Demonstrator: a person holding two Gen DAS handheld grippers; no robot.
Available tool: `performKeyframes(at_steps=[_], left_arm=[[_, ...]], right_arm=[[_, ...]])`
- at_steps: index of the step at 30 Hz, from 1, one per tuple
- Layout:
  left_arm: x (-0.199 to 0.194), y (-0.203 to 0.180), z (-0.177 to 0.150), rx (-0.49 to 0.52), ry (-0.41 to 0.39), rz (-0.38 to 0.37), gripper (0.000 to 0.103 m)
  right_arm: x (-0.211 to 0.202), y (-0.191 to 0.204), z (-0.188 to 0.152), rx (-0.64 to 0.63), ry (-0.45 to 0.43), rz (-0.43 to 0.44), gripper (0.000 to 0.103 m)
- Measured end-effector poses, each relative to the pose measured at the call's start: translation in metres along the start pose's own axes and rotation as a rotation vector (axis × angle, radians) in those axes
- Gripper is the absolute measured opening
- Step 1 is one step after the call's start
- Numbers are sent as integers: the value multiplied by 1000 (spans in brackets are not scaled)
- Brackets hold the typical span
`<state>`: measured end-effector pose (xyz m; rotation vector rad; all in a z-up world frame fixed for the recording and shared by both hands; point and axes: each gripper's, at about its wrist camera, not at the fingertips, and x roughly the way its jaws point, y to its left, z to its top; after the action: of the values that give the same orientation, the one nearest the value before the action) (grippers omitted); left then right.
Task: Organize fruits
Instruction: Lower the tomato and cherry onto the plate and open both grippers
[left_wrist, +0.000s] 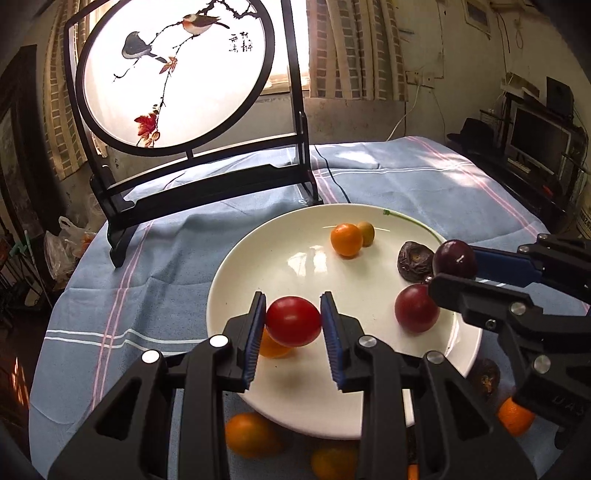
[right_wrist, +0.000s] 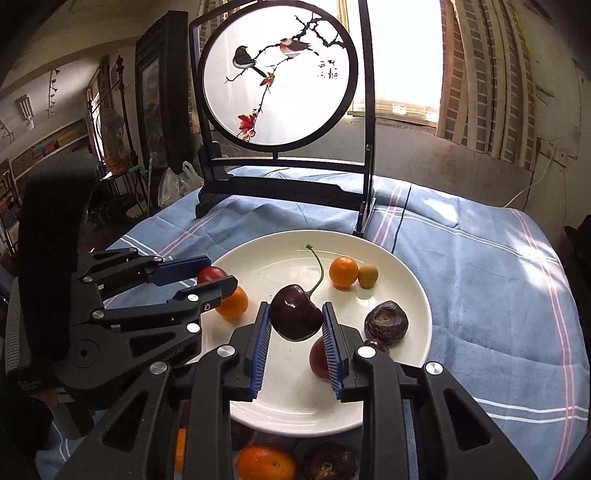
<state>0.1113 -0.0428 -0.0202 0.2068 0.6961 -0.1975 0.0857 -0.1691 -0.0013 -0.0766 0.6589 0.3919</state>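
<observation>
My left gripper is shut on a red cherry tomato and holds it over the near left part of the white plate. My right gripper is shut on a dark cherry with a green stem, over the plate. On the plate lie an orange kumquat, a smaller yellow-green one, a wrinkled dark fruit, a dark red fruit and an orange fruit under the left gripper. The right gripper shows in the left wrist view, the left in the right wrist view.
A black-framed round screen with painted birds stands on the blue striped cloth behind the plate. Loose orange fruits and a dark wrinkled fruit lie on the cloth in front of the plate. The table edge falls away at left.
</observation>
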Motion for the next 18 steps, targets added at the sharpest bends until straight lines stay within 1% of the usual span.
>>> performKeyframes(at_steps=[10, 11, 12, 13, 14, 16, 18], left_arm=[[7, -1, -3, 4, 26, 12, 31], [8, -1, -3, 5, 29, 11, 32], [8, -2, -3, 4, 30, 10, 39], [8, -2, -3, 0, 25, 13, 44], [7, -1, -3, -1, 18, 19, 48], [6, -2, -3, 3, 13, 18, 48], [5, -1, -3, -1, 12, 14, 49]], right_arm=[[14, -2, -3, 26, 15, -16, 28], [14, -3, -3, 32, 11, -26, 33], [15, -3, -4, 37, 10, -31, 37], [15, -4, -4, 39, 10, -33, 41], [15, -5, -4, 39, 7, -39, 41], [13, -7, -3, 43, -1, -44, 42], [11, -8, -3, 49, -9, -48, 45]])
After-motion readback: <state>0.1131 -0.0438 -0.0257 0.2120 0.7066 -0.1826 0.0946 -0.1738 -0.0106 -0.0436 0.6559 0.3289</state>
